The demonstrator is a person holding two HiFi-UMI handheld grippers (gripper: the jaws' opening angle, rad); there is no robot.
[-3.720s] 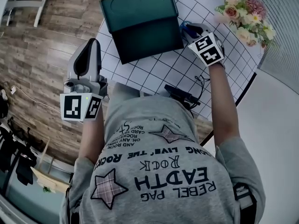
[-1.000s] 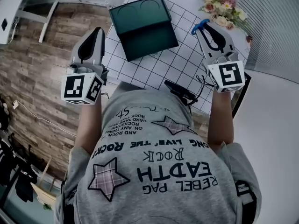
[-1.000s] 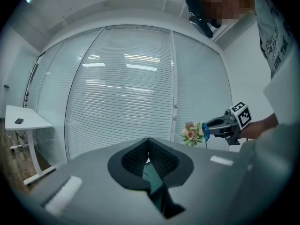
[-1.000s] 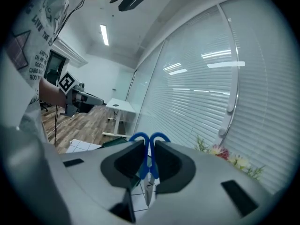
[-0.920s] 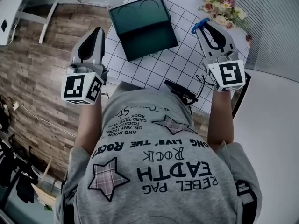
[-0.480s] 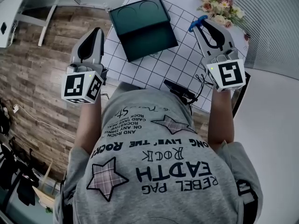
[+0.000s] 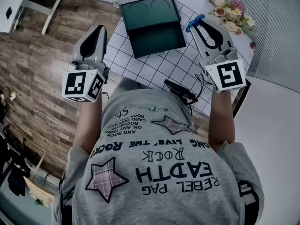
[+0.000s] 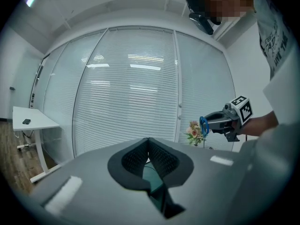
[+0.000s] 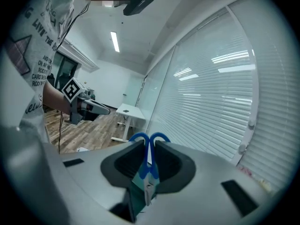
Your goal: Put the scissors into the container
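Beneath both raised arms, surface (image 7: pixel 154 71): a white gridded top that carried the container at its far middle. The squares near it lay bare, which looked like room for an approach from the right.

Container (image 7: pixel 152 25): dark green and in two parts, the far half marked with two round outlines and the near half plain. It lay flat with its upper side facing up, so it probably took things from above. I could not tell which half was the hollow one.

Left hand-held gripper (image 7: pixel 100 31): held out to the left of the container, past the surface's left edge and over the wooden floor. Its pads met at the tip with nothing between them, and it seemed parked clear of the work.

Right hand-held gripper (image 7: pixel 200 23): held in the air to the right of the container. It was clamped narrowly on the scissors, likely kept high so they would clear the container's wall.

Flowers (image 7: pixel 234 18): a small bunch at the far right, just beyond the right hand-held gripper and worth avoiding on any swing.

Scissors (image 9: pixel 148 165): pinched upright between the pads. The blue loops stuck out past the tips and the blades pointed back toward the hand. They were not yet over the container.
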